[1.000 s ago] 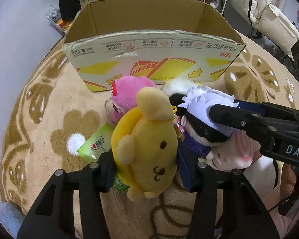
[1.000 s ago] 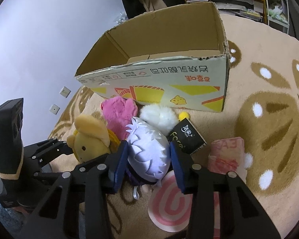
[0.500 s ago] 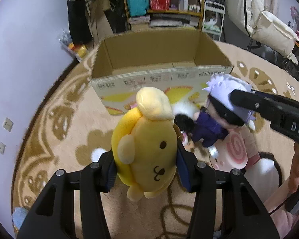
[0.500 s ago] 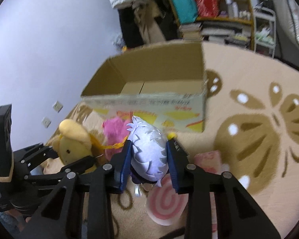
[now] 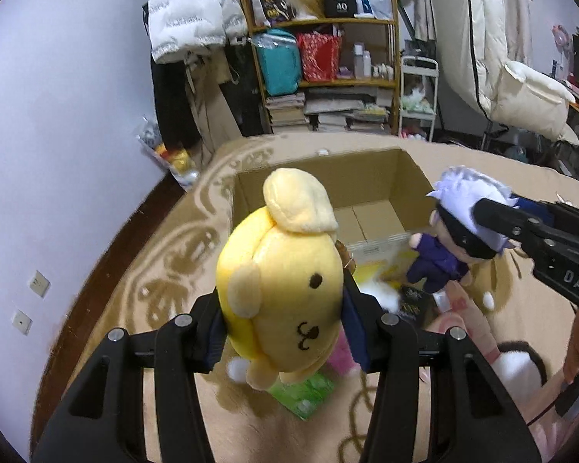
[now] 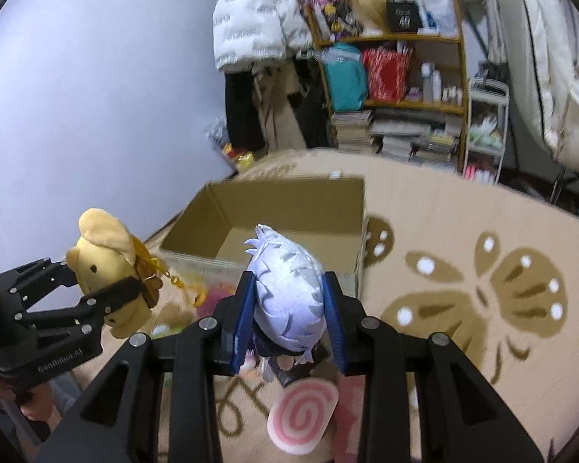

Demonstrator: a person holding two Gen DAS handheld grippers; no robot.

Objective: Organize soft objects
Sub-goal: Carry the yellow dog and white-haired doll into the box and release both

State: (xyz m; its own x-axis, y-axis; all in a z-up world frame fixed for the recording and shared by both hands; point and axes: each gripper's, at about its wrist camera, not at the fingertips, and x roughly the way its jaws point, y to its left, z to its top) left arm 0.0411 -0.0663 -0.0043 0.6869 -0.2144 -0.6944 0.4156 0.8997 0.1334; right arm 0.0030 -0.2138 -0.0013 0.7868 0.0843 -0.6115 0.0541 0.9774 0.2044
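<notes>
In the left wrist view, the left tool (image 5: 285, 308) pinches a round yellow plush dog (image 5: 280, 289) aloft, with the open brown cardboard box (image 5: 370, 189) lying just beyond it. In the right wrist view, the right tool (image 6: 287, 308) clamps a silver-haired, purple-suited plush doll (image 6: 287, 289) by its head, the box's near rim directly ahead and below.

Both toys — yellow plush (image 5: 280, 289), white-haired doll (image 6: 287, 293) — have risen above the box (image 5: 366, 181).

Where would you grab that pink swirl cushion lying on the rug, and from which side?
Take the pink swirl cushion by its rim, coming down from above with one finger on either edge. It lies flat on the rug as a thin disc, so its face offers nothing to pinch. The right gripper hangs over it but is shut on the white-haired doll.
</notes>
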